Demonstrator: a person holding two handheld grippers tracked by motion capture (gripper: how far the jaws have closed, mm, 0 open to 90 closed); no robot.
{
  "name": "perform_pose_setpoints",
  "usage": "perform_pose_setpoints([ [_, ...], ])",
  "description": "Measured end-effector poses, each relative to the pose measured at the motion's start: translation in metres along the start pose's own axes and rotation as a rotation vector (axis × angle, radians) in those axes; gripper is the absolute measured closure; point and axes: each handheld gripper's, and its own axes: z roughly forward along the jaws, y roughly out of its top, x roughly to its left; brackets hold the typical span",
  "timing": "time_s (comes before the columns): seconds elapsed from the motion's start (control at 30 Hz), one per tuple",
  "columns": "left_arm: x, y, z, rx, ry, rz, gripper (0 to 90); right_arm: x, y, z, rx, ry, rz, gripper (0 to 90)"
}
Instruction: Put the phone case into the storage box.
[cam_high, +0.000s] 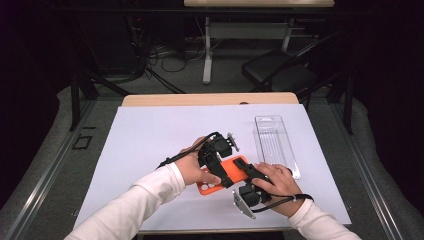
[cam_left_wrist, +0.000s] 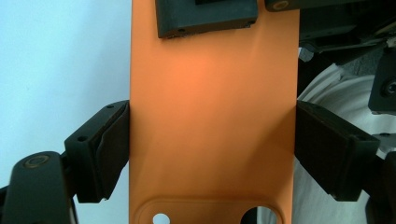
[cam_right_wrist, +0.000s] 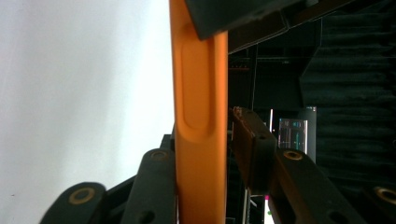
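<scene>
1. The orange phone case (cam_high: 227, 175) is held up just above the white mat (cam_high: 150, 145), between the two hands.
2. The left gripper (cam_left_wrist: 212, 149) squeezes the case by its two long sides.
3. The right gripper (cam_right_wrist: 205, 163) has the thin edge of the case between its jaws; one pad touches, the other looks just apart.
4. A clear plastic tray (cam_high: 276, 142) lies nearby.

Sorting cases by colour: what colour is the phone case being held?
Orange phone case; left gripper view shows it best.
</scene>
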Motion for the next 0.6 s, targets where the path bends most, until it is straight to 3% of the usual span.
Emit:
perform_pose_setpoints([
  [0.6, 0.0026, -0.0003, -0.0001, 0.001, -0.02, -0.014, 16.0, 0.0018, 0.0008, 0.0004, 0.009, -0.012, -0.02, 76.9],
])
